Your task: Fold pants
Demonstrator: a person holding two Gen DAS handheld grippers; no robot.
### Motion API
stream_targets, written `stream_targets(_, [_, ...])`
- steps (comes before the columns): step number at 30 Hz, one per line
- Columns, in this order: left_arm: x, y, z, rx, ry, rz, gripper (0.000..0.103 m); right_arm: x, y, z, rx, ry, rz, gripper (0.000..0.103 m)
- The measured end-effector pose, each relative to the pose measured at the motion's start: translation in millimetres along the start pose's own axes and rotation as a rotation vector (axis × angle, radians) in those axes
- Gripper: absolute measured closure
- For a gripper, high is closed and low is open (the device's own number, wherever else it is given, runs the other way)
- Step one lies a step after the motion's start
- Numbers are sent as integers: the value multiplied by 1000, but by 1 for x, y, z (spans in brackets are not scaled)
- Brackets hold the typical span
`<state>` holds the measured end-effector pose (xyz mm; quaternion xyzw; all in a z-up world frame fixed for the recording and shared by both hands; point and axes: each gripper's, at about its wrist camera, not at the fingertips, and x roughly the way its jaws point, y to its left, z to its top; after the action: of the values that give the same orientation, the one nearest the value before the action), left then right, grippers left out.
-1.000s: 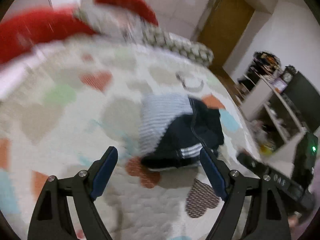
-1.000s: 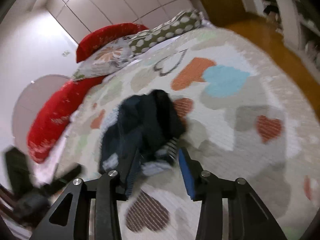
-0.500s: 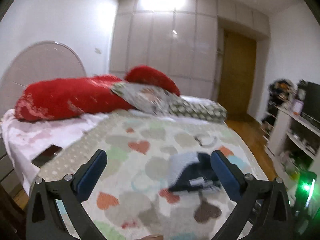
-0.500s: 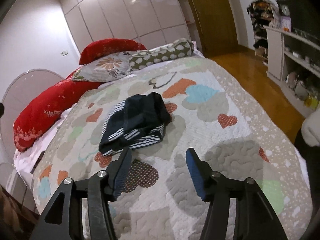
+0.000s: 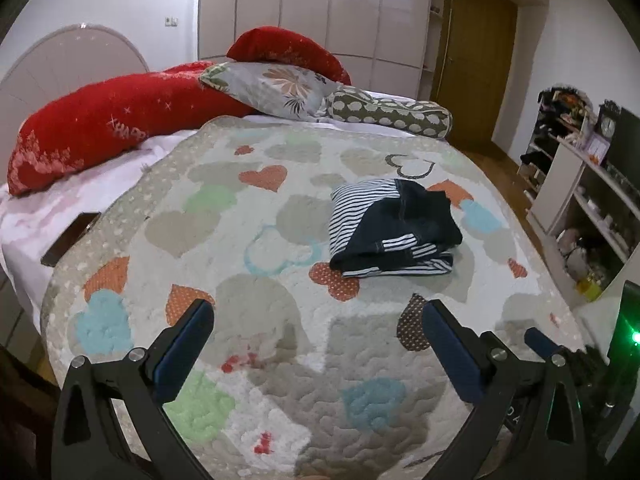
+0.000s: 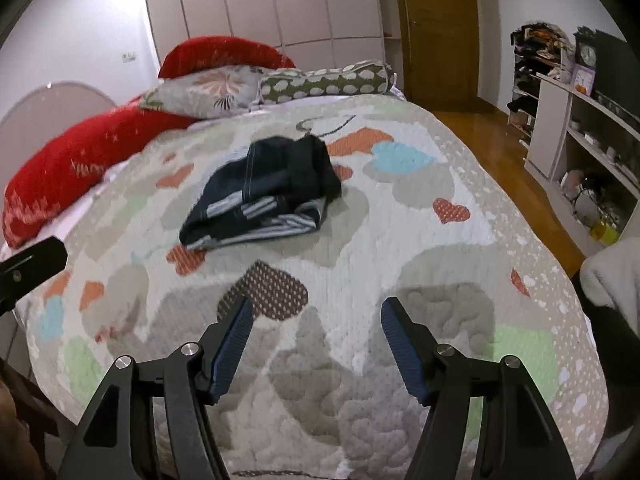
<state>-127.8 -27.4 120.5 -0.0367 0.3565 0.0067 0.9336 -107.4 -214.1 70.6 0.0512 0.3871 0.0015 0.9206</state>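
Observation:
The pants (image 5: 394,229) are dark navy with a white-striped lining and lie folded in a compact bundle on the heart-patterned quilt (image 5: 280,240). They also show in the right wrist view (image 6: 268,192), mid-bed. My left gripper (image 5: 316,320) is open and empty, held above the near part of the quilt, well short of the pants. My right gripper (image 6: 316,316) is open and empty, also over the near quilt, apart from the pants. Part of the right gripper (image 5: 540,340) shows at the right in the left wrist view.
Red pillows (image 5: 100,128), a floral pillow (image 5: 280,88) and a dotted bolster (image 5: 392,114) lie at the headboard end. A dark phone-like slab (image 5: 70,238) lies on the white sheet at left. White shelves (image 6: 580,140) and wooden floor (image 6: 492,136) are right of the bed.
Both grippers have pulled back and up from the pants bundle, which stays folded on the quilt. The right gripper's jaws have opened wider. The views now take in the whole bed.

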Motion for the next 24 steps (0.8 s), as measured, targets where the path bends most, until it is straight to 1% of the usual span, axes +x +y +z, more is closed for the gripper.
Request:
stream_targets(2, [4, -1, -3, 8, 2, 3, 0, 3, 1, -3, -12, 8, -13, 32])
stream_targets(7, [9, 1, -6, -2, 46, -19, 0, 7, 4, -6, -16, 28, -23, 32])
stream_targets(14, [16, -4, -14, 9, 83, -37, 0, 7, 9, -7, -45, 22, -53, 31])
stream_targets(24, [17, -8, -17, 14, 96, -65, 0, 10, 8, -9, -51, 33, -82, 31])
